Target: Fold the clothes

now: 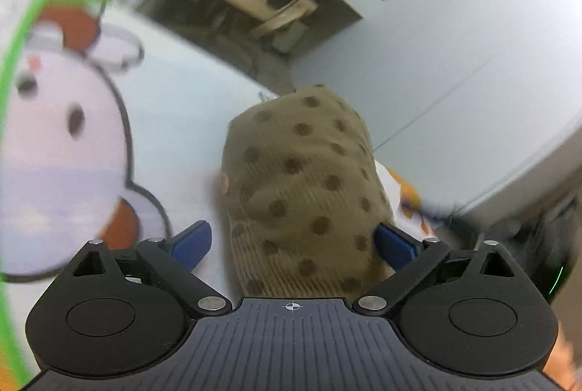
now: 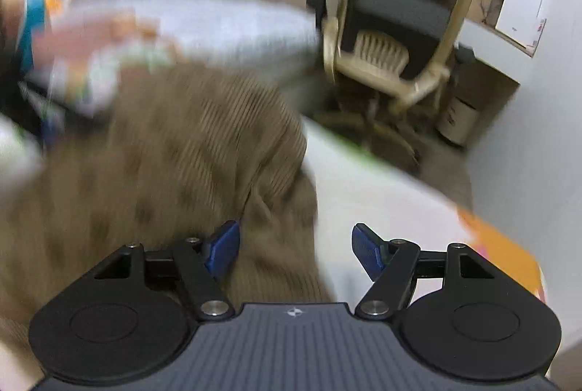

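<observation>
Both jaws spread wide, left gripper (image 1: 294,242) & right gripper (image 2: 295,251) grasping nothing, w/ the brown dotted garment (image 1: 302,180) bunched between them on the cartoon-print sheet (image 1: 72,136): closing now prob pinches several layers, so fold goes crooked.

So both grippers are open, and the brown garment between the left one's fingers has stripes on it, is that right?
Not quite. The garment has dark dots, not stripes, as the left wrist view shows. The rest holds: the left gripper and right gripper are both open, with the garment between the left one's fingers.
</observation>
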{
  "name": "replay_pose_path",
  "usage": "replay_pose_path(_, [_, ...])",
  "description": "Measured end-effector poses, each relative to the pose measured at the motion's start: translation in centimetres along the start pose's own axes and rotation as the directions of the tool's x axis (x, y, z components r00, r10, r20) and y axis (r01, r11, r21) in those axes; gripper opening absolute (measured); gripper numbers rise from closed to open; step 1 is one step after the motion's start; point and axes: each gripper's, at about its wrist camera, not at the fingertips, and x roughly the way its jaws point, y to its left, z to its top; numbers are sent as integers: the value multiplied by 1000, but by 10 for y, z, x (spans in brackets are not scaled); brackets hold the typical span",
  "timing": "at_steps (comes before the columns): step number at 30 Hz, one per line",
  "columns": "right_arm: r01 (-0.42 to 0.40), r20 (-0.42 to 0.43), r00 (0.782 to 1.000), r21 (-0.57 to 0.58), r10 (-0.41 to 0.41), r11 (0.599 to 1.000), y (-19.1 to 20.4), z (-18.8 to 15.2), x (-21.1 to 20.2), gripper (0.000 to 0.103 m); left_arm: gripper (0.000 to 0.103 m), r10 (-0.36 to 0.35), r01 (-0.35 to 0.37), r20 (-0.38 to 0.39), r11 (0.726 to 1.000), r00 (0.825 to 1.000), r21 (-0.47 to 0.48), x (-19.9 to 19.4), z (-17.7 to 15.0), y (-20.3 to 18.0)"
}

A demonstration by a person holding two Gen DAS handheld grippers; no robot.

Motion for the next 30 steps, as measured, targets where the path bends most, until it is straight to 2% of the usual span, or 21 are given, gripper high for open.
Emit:
replay_pose_path(1, [14, 44, 999, 12, -14, 1000, 0, -9, -7, 69, 101, -19, 19, -6, 1000, 1000, -22, 5, -1, 2])
replay_pose_path(2, [10, 48, 999, 34, -12, 999, -1, -11, -10, 69, 101, -26, 26, -2, 999, 1000, -30, 9, -2, 1])
replay_pose_path(9, [-31, 62, 998, 120, 23, 992, -9, -21, -21, 69, 101, 46, -55, 78, 992, 996, 118, 1, -13, -11])
replay_pose_path(12, [-37, 63, 998, 151, 28, 988, -10, -25, -25, 69, 103, 50, -70, 116, 983, 992, 172, -2, -21, -11])
replay_pose_path(15, [-22, 64, 998, 157, 12, 987, -6, -26, -28, 69, 103, 11, -45, 164, 977, 986, 210, -4, -33, -4])
replay_pose_path(18, [-13, 64, 998, 158, 3, 987, -1, -26, -28, 69, 103, 0, -39, 187, 978, 982, 205, -11, -40, 0])
replay_pose_path(23, [-57, 63, 997, 227, 44, 972, 22, -30, -42, 69, 103, -7, -31, 184, 979, 983, 200, -42, -54, 18])
replay_pose_path(30, [2, 80, 997, 167, -15, 986, 73, -23, -56, 69, 103, 22, -59, 207, 983, 978, 176, -73, -59, 35])
